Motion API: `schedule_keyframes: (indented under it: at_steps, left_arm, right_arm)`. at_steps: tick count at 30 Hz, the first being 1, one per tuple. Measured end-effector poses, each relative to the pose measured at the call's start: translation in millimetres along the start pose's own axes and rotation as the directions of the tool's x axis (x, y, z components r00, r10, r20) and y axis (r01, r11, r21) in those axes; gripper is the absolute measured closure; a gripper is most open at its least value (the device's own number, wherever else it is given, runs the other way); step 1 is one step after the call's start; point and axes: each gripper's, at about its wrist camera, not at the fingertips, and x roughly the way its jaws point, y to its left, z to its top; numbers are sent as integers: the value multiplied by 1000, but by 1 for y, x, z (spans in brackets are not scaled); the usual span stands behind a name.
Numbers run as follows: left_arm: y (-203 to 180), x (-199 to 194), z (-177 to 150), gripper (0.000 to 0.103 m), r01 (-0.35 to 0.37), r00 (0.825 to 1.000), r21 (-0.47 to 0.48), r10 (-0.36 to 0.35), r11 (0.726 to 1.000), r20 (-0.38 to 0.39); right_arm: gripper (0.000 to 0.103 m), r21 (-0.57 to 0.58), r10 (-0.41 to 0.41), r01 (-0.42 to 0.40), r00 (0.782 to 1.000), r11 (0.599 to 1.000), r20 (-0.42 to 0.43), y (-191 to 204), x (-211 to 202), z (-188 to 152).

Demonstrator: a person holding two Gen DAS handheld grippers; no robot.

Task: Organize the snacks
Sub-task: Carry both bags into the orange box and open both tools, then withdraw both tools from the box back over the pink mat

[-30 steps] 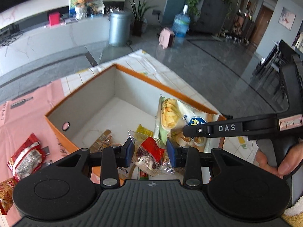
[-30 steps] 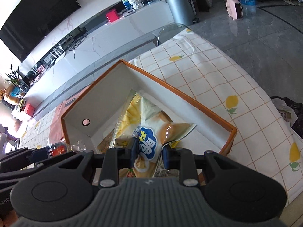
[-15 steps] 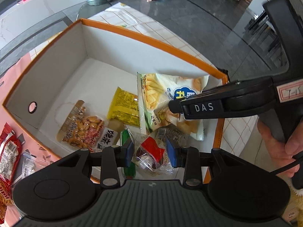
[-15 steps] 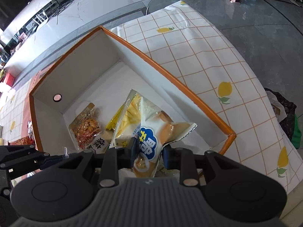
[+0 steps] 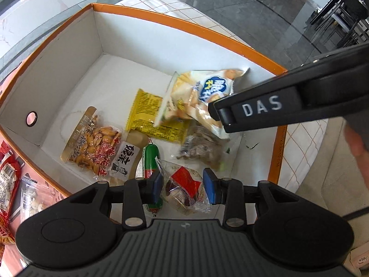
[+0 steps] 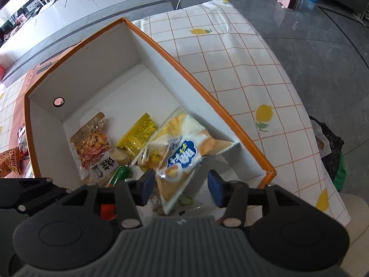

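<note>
The worktop [image 6: 242, 73] has a white cloth with orange squares and yellow lemons on it. On it sits a big box [image 6: 207, 101] with orange edges and white walls inside. One wall has a small round hole [image 5: 31, 118].

The snacks lie at the near end of the box floor. The biggest is a white chip bag [image 6: 182, 152] with a blue label. It lies tilted by the right wall, on top of other snacks. The right claw [image 6: 181, 185] hangs just above it. Its jaws are opening, and the bottom end of the bag is between them, but the blue pads [image 6: 147, 184] do not press on it.

Next to the chip bag lies a flat yellow packet [image 5: 152, 117], partly under it. To the left is a clear bag of orange nuts [image 5: 92, 145]. Beside that is a small white packet [image 5: 125, 159] with black letters, and a green sausage stick [image 5: 151, 159].

The left claw [image 5: 183, 188] points down into the box. It is closed on a small clear candy pack [image 5: 184, 191] with a red patch. Both blue pads touch its sides.

Outside the box, on the left, more red snack bags [image 5: 8, 177] lie on a pink cloth [image 5: 27, 161].

A person's fingers [image 5: 358, 145] show at the right edge of the left view.
</note>
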Motion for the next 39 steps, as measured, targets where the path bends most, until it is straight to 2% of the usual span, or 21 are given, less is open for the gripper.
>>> schedule_keyframes:
  at_steps: [4, 7, 10, 11, 14, 18, 21, 26, 30, 32, 35, 37, 39]
  left_arm:
    - [-3, 0, -2, 60, -7, 1000, -2, 7, 1000, 10]
    - [-5, -5, -7, 52, -9, 999, 3, 9, 1000, 46]
    - [-5, -20, -14, 39, 19, 995, -4, -18, 1000, 99]
    - [-3, -25, -16, 31, 23, 993, -13, -22, 1000, 115]
    - [2, -45, -27, 29, 18, 986, -34, -12, 999, 168]
    - [11, -80, -51, 29, 26, 966, -84, -3, 996, 257]
    - [21, -107, -77, 26, -3, 954, -150, 48, 989, 297]
    - [46, -135, -118, 26, -107, 943, -220, 169, 970, 287]
    - [65, -154, -150, 26, -180, 924, -268, 256, 947, 284]
    - [77, -160, -167, 26, -193, 919, -295, 278, 936, 281]
    - [95, -165, -191, 26, -191, 920, -331, 286, 924, 268]
    - [107, -164, -203, 26, -190, 922, -353, 290, 916, 256]
    - [118, -165, -215, 26, -196, 924, -362, 296, 911, 244]
  right_arm:
    - [47, -25, -19, 21, 998, 999, 66, 3, -18, -5]
    - [40, -47, -26, 31, 995, 998, 94, 6, -29, -8]
    - [39, -64, -29, 36, 994, 997, 109, 11, -37, -12]
    - [39, -67, -29, 37, 993, 997, 117, 12, -40, -14]
    - [35, -57, -16, 25, 988, 998, 153, 16, -51, -18]
    - [33, -36, 27, -20, 977, 999, 213, 26, -67, -32]
    - [30, -23, 70, -66, 961, 998, 268, 38, -77, -50]
    - [30, -36, 166, -163, 928, 986, 333, 71, -83, -85]
    - [30, -77, 242, -229, 900, 970, 362, 107, -85, -112]
    - [30, -100, 274, -256, 884, 962, 378, 127, -85, -126]
    - [30, -134, 291, -258, 869, 957, 400, 154, -80, -146]
    - [29, -147, 290, -251, 864, 957, 411, 170, -73, -157]
    - [29, -149, 289, -250, 871, 957, 396, 184, -62, -166]
